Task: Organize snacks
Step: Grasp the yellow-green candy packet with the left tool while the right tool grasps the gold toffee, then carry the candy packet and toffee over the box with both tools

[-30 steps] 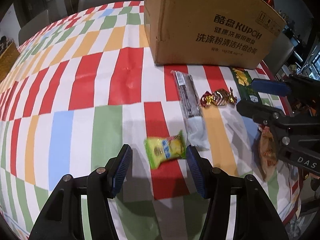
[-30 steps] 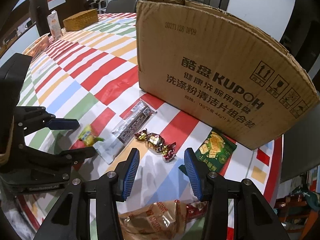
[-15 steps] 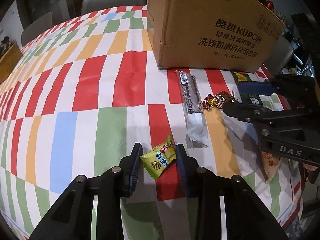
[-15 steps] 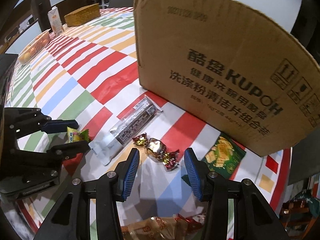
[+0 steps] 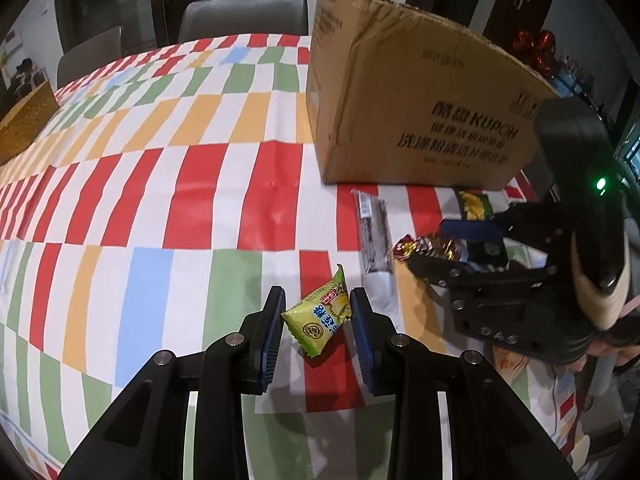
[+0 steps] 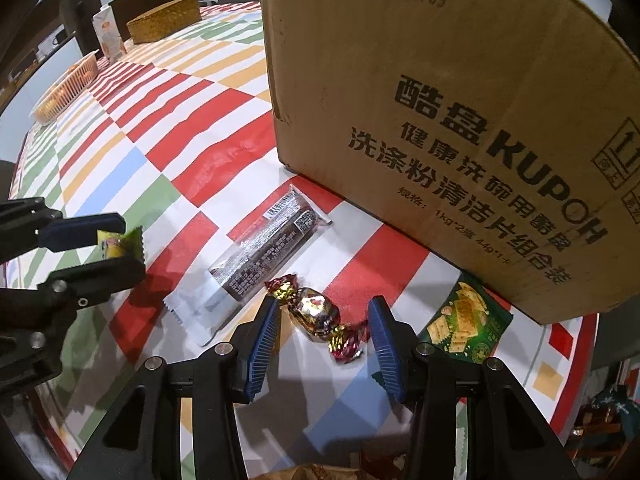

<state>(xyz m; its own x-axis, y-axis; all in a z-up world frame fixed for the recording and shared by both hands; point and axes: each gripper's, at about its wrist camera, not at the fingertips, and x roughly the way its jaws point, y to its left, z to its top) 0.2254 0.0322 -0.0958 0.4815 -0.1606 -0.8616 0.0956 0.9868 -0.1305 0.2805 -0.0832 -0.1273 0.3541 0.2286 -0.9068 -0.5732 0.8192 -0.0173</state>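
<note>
My left gripper point(image 5: 318, 312) is shut on a small yellow-green snack packet point(image 5: 320, 316) and holds it above the tablecloth; it also shows in the right wrist view point(image 6: 120, 242). My right gripper point(image 6: 322, 326) is open, its fingers on either side of a foil-wrapped candy point(image 6: 318, 316) that lies on the cloth. A long dark snack bar point(image 6: 264, 250) lies to the candy's left. A green cracker packet point(image 6: 464, 326) lies by the cardboard box point(image 6: 460, 120). The box stands at the back, its inside hidden.
The table has a striped, checked cloth point(image 5: 160, 200). A woven basket point(image 6: 164, 24), a carton point(image 6: 108, 36) and a pink tray point(image 6: 68, 88) stand at the far end. Chairs point(image 5: 240, 16) stand behind the table. An orange snack bag point(image 6: 320, 472) lies under the right gripper.
My left gripper has shut on the yellow-green packet and lifted it off the cloth. My right gripper has moved forward and down, bringing its open fingers around the foil candy.
</note>
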